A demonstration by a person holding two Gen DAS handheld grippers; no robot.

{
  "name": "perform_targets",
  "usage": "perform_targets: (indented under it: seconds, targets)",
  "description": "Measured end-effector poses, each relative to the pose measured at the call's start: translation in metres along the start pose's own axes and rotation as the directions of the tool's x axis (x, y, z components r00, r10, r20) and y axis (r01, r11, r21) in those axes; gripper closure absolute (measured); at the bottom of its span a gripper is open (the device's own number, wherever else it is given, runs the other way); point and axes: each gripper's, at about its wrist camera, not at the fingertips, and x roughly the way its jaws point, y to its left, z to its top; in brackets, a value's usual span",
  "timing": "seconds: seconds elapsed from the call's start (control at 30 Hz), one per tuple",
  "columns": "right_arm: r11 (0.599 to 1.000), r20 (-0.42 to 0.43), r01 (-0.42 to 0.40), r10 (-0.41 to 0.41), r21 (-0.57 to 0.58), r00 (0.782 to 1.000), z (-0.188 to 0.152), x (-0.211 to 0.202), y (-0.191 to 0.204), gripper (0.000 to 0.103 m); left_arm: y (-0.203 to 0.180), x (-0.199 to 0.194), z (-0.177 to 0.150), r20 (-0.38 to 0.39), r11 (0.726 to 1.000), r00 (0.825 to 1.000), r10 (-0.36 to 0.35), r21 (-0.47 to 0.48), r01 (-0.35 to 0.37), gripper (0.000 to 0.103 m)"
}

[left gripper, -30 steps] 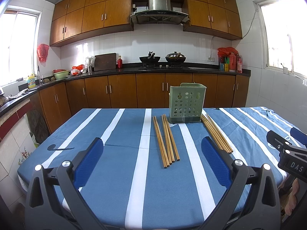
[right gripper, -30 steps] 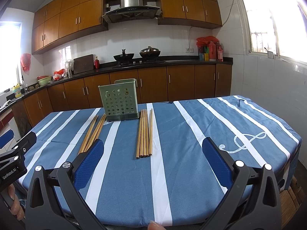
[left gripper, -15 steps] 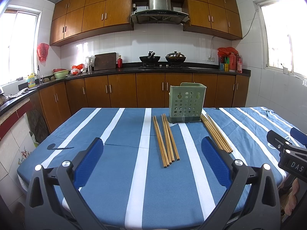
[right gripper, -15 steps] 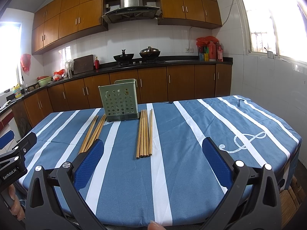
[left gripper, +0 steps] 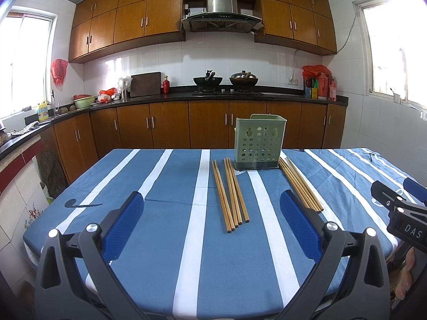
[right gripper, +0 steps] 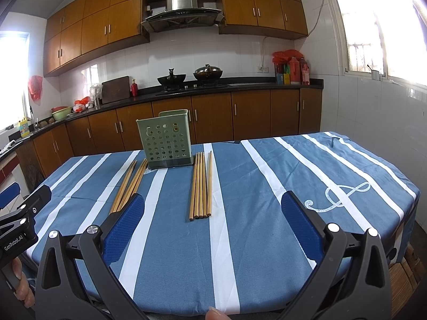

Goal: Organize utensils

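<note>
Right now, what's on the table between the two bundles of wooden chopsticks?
The pale green perforated plastic utensil holder stands between their far ends; nearer, only bare striped tablecloth. Both wrist views show it.

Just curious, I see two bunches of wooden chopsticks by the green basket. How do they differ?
The left bunch of wooden chopsticks lies with one stick slightly apart; the right bunch lies tight and angled outward. They flank the green perforated plastic basket on opposite sides. Both lie flat, ungrasped.

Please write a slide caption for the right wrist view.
Open right gripper faces two chopstick bundles flanking a green holder.
</note>
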Motion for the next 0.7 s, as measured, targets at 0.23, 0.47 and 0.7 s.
perform_targets:
  seconds: [0.23, 0.47, 0.7]
  targets:
    - [1.0, -0.001, 0.0, 0.0, 0.002, 1.0, 0.0, 0.0005, 0.0, 0.002, -0.0001, 0.0, 0.0, -0.001, 1.0, 1.0, 0.0, 0.0, 0.0, 0.004]
    - [1.0, -0.001, -0.001, 0.001, 0.002, 1.0, 0.0001, 0.0011, 0.0001, 0.002, 0.0002, 0.0003, 0.0001, -0.002, 1.0, 1.0, -0.001, -0.001, 0.001, 0.004]
    - [1.0, -0.005, 0.0, 0.0, 0.0, 1.0, 0.0009, 0.0042, 0.0009, 0.002, -0.0081, 0.0018, -0.0053, -0.007, 1.0, 1.0, -0.003, 0.001, 0.003, 0.004]
